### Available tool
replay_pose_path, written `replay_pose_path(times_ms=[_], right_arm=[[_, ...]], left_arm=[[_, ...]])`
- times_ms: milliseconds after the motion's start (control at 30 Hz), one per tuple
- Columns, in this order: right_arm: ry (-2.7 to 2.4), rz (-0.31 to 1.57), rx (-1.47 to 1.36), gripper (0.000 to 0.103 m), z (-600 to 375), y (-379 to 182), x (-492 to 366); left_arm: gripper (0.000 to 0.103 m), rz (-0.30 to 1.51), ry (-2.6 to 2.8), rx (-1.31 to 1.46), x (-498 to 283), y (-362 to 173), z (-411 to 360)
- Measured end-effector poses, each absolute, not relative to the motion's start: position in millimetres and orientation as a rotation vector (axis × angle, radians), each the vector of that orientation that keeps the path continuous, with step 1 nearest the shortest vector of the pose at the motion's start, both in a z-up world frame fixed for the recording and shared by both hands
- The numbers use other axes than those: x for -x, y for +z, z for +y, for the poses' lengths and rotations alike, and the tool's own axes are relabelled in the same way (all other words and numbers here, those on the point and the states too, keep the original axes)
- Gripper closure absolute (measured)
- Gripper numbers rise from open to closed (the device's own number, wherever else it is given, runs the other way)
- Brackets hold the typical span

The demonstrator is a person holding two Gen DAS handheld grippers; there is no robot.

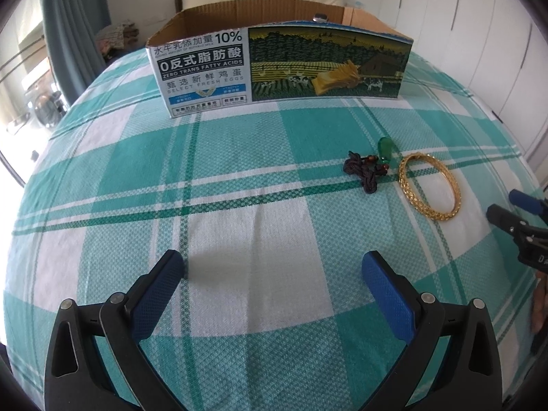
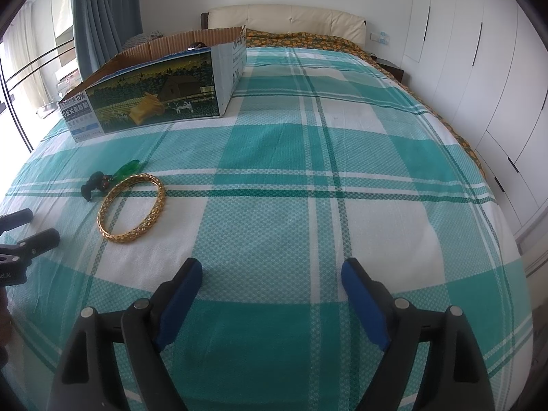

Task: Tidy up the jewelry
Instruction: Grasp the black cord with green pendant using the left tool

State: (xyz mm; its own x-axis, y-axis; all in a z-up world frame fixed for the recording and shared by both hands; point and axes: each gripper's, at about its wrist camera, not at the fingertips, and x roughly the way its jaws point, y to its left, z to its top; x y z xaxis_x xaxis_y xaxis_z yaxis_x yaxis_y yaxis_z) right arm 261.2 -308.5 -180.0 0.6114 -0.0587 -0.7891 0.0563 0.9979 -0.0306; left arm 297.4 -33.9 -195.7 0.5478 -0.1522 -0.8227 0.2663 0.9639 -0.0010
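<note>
A gold bangle (image 1: 430, 186) lies flat on the green checked bedspread (image 1: 239, 188); it also shows in the right wrist view (image 2: 132, 212). Just left of it lies a green pendant (image 1: 385, 149) on a bunched dark cord (image 1: 363, 171), also in the right wrist view (image 2: 128, 169). An open printed cardboard box (image 1: 281, 65) stands beyond them, with a small dark object showing at its far rim. My left gripper (image 1: 274, 267) is open and empty, near and left of the jewelry. My right gripper (image 2: 270, 270) is open and empty, to the right of the bangle.
The bedspread (image 2: 308, 171) covers a large bed with a cream headboard (image 2: 287, 17). White wardrobe doors (image 2: 479, 51) run along the right side. Curtains and a window stand at the left (image 2: 102, 10). The right gripper's fingers show at the left wrist view's right edge (image 1: 513, 219).
</note>
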Motion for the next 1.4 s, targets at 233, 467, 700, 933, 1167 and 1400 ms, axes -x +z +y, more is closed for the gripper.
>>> replay_pose_path(times_ms=[233, 467, 700, 933, 1167, 1400], right_arm=[[-0.066, 0.910, 0.003, 0.017, -309, -180, -261], [-0.066, 0.910, 0.003, 0.017, -309, -180, -261], [-0.066, 0.910, 0.003, 0.017, -309, -180, -261], [-0.066, 0.910, 0.002, 0.017, -309, -180, -261], [-0.066, 0.910, 0.002, 0.017, -309, -180, -261], [-0.066, 0.910, 0.002, 0.017, -309, -180, -260]], left_arm=[[0.000, 0.948, -0.364, -0.193, -322, -196, -64], [0.001, 0.942, -0.386, -0.210, -348, -196, -82], [0.034, 0.888, -0.434, -0.215, -340, -191, -94], [0.089, 0.851, -0.453, -0.263, -331, -186, -101], [0.089, 0.861, -0.356, -0.211, -316, -185, -67], [0.089, 0.887, -0.193, -0.132, -298, -185, -10]])
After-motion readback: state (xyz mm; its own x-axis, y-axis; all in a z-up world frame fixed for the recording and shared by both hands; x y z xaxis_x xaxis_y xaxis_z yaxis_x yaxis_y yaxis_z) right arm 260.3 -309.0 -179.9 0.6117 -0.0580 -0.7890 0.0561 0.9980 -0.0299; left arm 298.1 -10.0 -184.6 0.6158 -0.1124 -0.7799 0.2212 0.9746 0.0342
